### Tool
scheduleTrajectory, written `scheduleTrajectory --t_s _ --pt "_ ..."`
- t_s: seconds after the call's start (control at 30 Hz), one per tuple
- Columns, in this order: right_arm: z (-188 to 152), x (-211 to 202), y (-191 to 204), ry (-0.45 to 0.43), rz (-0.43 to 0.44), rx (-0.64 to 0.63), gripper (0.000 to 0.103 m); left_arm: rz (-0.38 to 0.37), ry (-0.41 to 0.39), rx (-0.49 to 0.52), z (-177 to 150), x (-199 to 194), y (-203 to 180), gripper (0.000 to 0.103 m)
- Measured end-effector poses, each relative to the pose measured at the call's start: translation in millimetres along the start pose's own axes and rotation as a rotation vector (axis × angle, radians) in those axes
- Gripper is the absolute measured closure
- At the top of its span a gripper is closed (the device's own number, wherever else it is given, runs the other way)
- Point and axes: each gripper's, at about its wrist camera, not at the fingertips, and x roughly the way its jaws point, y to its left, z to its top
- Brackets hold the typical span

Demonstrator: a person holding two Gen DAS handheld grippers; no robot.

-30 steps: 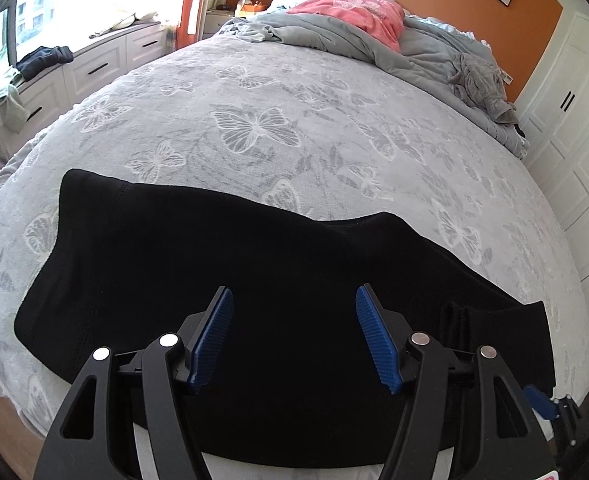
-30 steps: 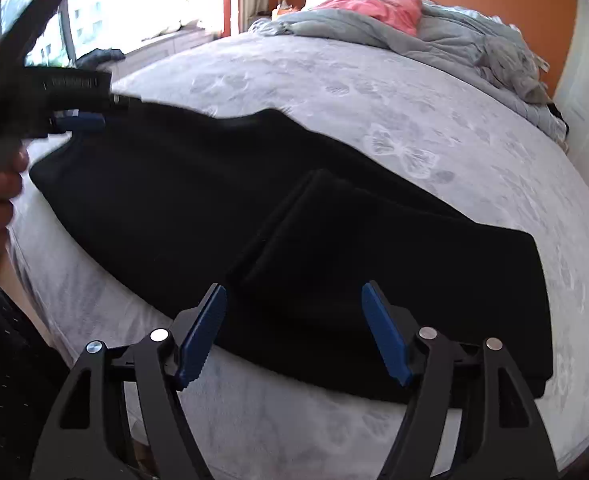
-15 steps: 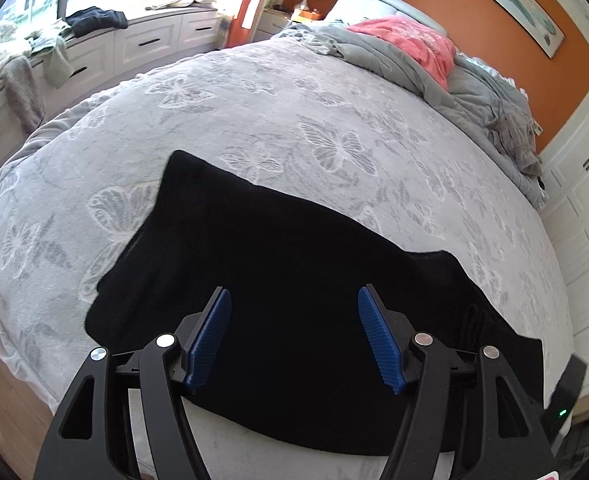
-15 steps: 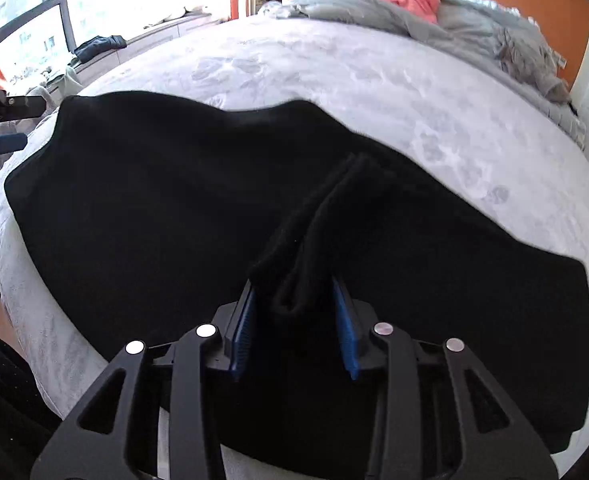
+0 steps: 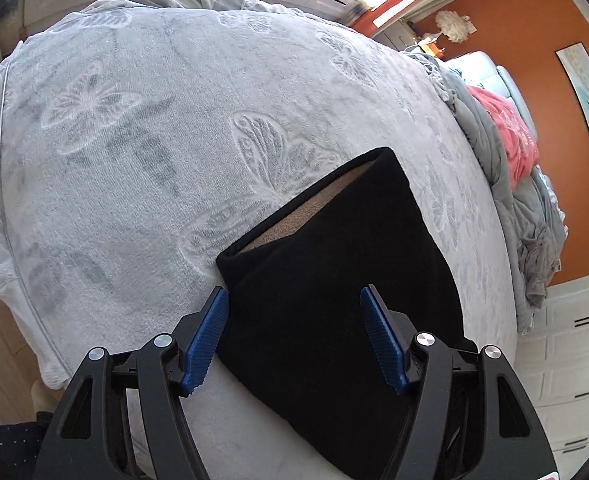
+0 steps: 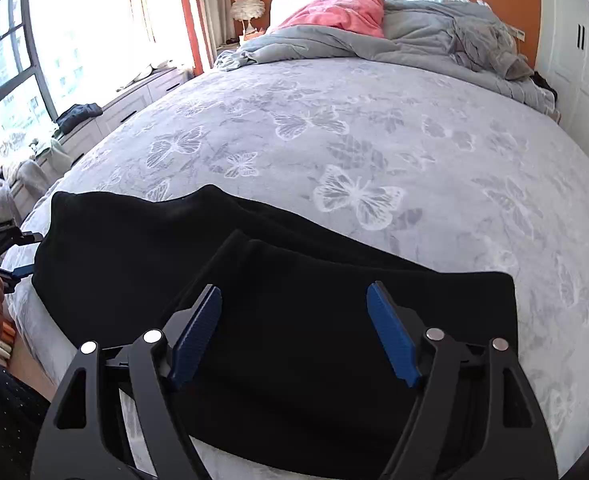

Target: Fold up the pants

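Black pants (image 6: 198,264) lie across the near edge of the bed, partly folded, with one end doubled over on the right (image 6: 374,280). In the left wrist view the pants' open end (image 5: 334,240) shows a brown lining. My left gripper (image 5: 294,340) is open, its blue pads either side of that end, just above it. It also shows at the pants' left end in the right wrist view (image 6: 10,256). My right gripper (image 6: 294,336) is open and empty above the doubled-over part.
The bed has a grey butterfly-pattern cover (image 6: 354,140). A crumpled grey duvet (image 6: 434,44) and a pink pillow (image 6: 342,12) lie at the head. White drawers (image 5: 574,360) stand to the right, a window bench (image 6: 106,112) with clothes to the left.
My right gripper was shut on a fold of the pants half a second ago; now it is open and pulled back. My left gripper has swung round to the pants' left end.
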Motion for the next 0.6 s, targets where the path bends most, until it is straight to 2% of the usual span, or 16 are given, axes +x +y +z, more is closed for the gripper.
scheduleTrajectory --t_s 0.17,0.33,0.43,0.5,0.53,0.57,0.6 --pt "-22.6 13.2 -1.6 0.049 0.017 -0.006 0.03 0.091 -0.029 0.038 -4.6 7.6 -12.6 0.04" --pt "-38.6 13.7 60.0 0.037 0.11 -0.198 0.03 0.173 -0.059 0.102 -11.8 9.2 -23.3 0.044" --pt "-42.3 40.0 96.3 0.07 0.067 -0.289 0.03 0.197 -0.073 0.104 -12.3 7.9 -26.5 0.044" --pt "-41.5 58.5 101.5 0.072 -0.005 -0.291 0.048 0.204 -0.079 0.092 -12.5 6.4 -25.6 0.044" --pt "-37.8 60.3 95.6 0.058 -0.003 -0.252 0.064 0.201 -0.085 0.087 -12.7 4.1 -24.8 0.044" --pt "-31.5 57.6 85.3 0.061 -0.006 -0.197 0.086 0.197 -0.091 0.089 -12.0 1.6 -25.3 0.044" --pt "-25.7 50.3 71.5 0.054 0.016 -0.137 0.086 0.198 -0.1 0.097 -10.7 -1.7 -26.7 0.044"
